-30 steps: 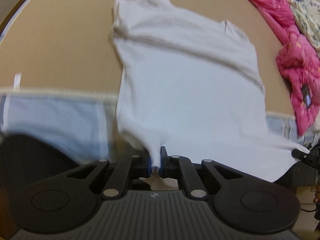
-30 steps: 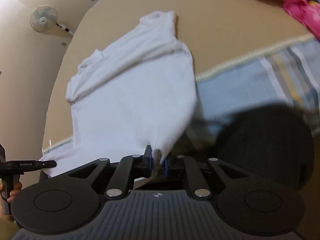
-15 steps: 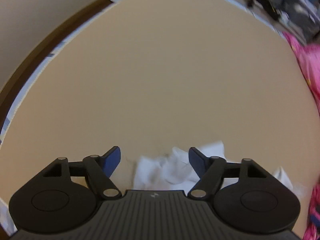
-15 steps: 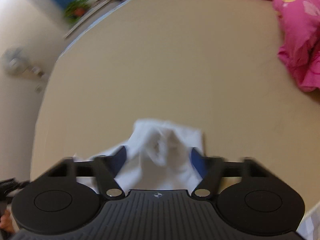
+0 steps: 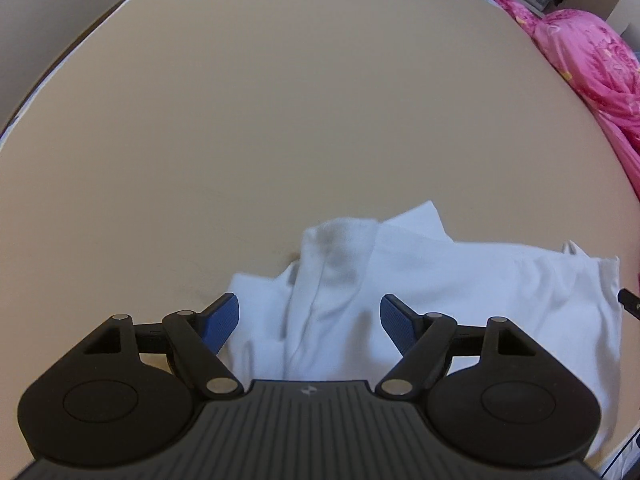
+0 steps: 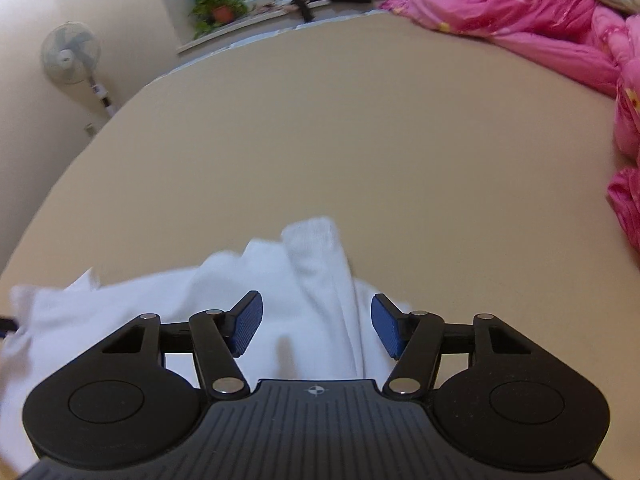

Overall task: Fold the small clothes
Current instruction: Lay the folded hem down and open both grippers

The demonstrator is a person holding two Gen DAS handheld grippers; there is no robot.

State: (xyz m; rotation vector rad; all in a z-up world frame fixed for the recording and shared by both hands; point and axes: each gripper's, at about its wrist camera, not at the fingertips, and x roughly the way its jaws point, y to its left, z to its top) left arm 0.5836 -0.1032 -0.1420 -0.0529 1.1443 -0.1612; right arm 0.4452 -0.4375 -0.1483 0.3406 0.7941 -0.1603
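Observation:
A small white T-shirt (image 5: 460, 280) lies folded over on the tan surface (image 5: 300, 100), its near part bunched. My left gripper (image 5: 310, 314) is open just above its left side, a rumpled ridge of cloth between the blue pads, which do not grip it. The shirt also shows in the right wrist view (image 6: 168, 304). My right gripper (image 6: 316, 322) is open over the shirt's right side, a sleeve end (image 6: 312, 240) poking out ahead of it.
A pink quilt (image 5: 592, 64) is heaped along the right edge of the surface; it also shows in the right wrist view (image 6: 520, 12). A standing fan (image 6: 72, 56) and a potted plant (image 6: 220, 8) stand beyond the far left edge.
One second ago both grippers were shut on the shirt's hem, holding it stretched out. They carried the hem forward, opened and let go; the shirt now lies folded under them.

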